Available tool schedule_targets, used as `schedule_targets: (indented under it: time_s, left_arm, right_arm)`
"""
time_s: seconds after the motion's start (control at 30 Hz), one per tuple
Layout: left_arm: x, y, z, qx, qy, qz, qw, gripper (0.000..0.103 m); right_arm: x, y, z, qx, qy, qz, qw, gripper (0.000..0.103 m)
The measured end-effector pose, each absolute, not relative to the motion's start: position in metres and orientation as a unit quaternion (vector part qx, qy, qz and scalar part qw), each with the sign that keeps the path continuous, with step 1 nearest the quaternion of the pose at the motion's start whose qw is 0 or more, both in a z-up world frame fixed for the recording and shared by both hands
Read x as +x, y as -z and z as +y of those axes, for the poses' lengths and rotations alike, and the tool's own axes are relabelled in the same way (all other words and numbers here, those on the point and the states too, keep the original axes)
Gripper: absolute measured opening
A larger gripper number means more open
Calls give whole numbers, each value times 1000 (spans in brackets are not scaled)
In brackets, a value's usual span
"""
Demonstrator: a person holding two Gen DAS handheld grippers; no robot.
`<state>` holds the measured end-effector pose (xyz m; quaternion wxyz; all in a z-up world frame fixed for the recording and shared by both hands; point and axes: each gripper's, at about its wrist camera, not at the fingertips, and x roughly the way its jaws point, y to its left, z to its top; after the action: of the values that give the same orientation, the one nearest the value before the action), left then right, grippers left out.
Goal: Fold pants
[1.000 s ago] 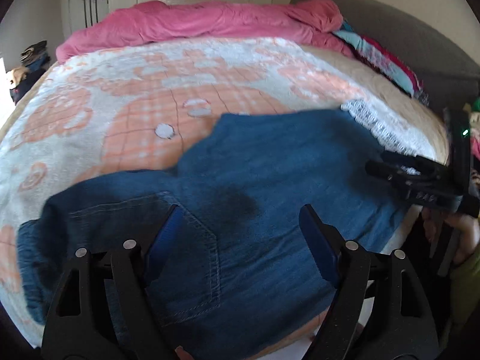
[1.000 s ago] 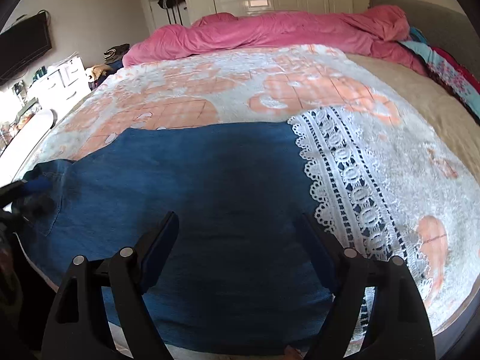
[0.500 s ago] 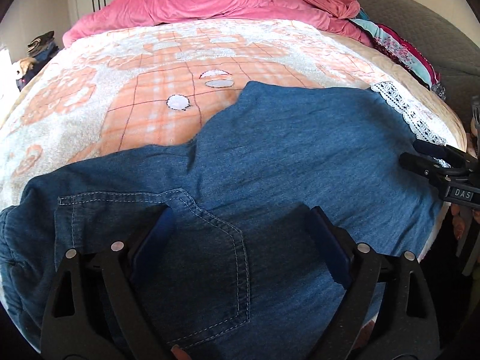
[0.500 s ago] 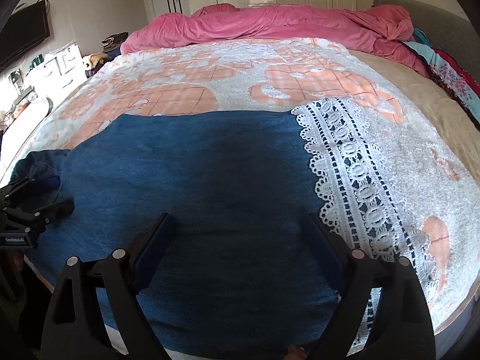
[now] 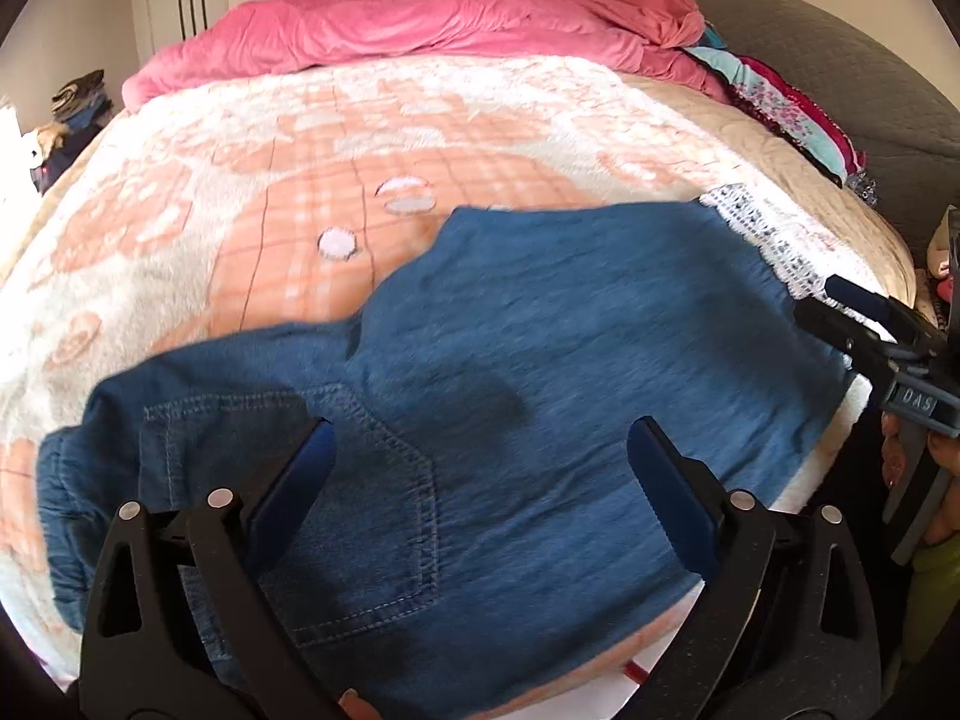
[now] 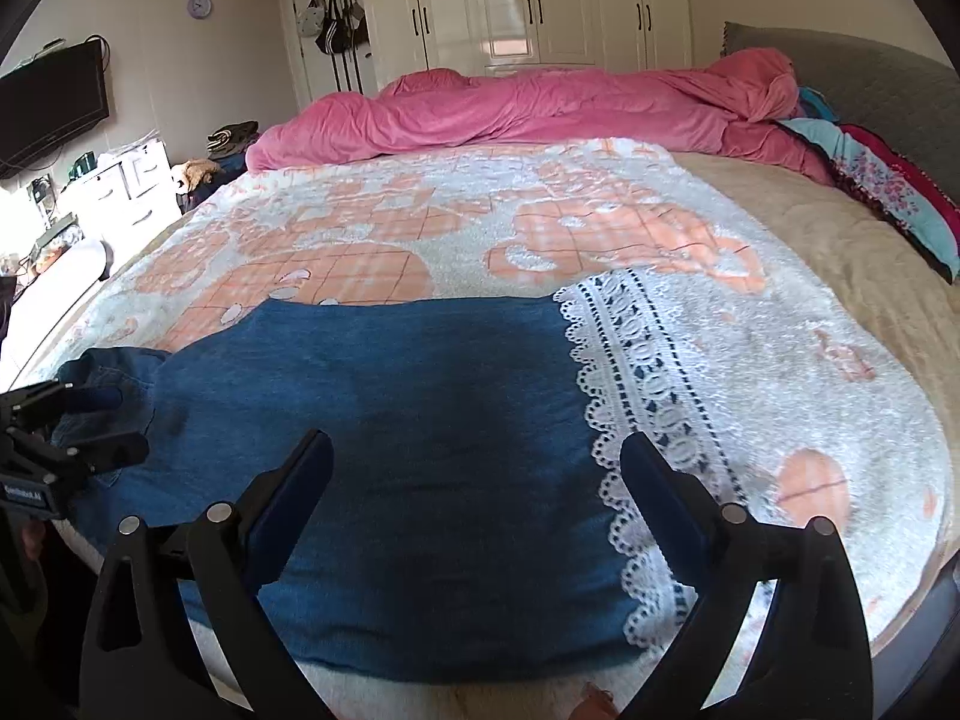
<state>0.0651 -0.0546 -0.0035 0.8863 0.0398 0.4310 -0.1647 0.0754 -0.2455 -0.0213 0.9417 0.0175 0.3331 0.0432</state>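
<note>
Blue denim pants [image 5: 558,354] lie flat, folded leg on leg, across the bed's near edge. The back pocket [image 5: 366,516] and waist are on the left, and a white lace hem [image 6: 636,420] ends the legs on the right. My left gripper [image 5: 480,456] hovers above the pocket area, its jaws opening, the denim lying under them unpinched. My right gripper [image 6: 477,468] hangs over the leg end [image 6: 390,420] beside the lace, jaws also opening and holding nothing. Each gripper shows in the other's view: the right gripper [image 5: 858,312] and the left gripper [image 6: 90,426].
A fluffy white and peach blanket [image 6: 420,228] covers the bed. A pink duvet [image 6: 540,108] is heaped at the far side, with patterned pillows [image 6: 888,192] and a grey headboard [image 5: 840,78] on the right. A TV [image 6: 54,102] and white drawers [image 6: 132,180] stand to the left.
Both grippers' jaws have spread wider. Both cameras have backed off a little from the denim, and the right view has tilted up to show more of the room. The pants stay put.
</note>
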Motion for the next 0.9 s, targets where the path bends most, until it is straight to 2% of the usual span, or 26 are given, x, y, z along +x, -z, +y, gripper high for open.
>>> schedule_targets:
  time_s: [0.9]
  left_arm:
    - [76, -33, -159, 104, 234, 394, 883, 93]
  right_arm:
    - [24, 4, -320, 93, 37, 331, 938, 97]
